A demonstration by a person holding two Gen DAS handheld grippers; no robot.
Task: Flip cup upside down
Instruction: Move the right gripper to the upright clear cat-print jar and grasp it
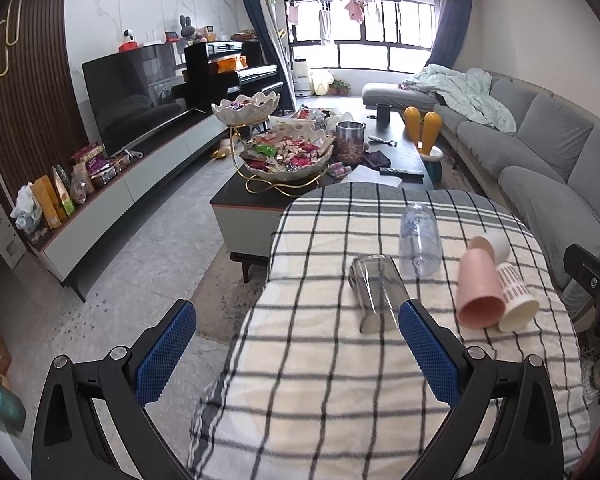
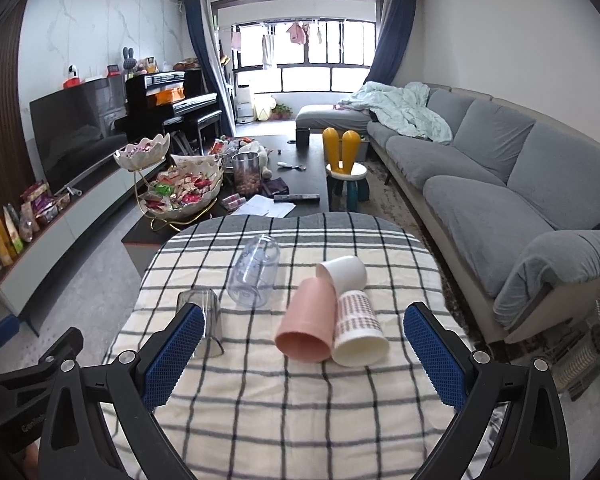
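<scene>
Left gripper beside grey cup

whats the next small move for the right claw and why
Probably ease the right claw forward and down around the pink cup. The claw is open and empty, and the cup lies on its side on the checked cloth, directly ahead, touching the white patterned cup.

Matt woven checked cloth carries a clear glossy plastic cup and a matt pink cup.

Pink cup touches patterned cup (no gap btwn).
</scene>
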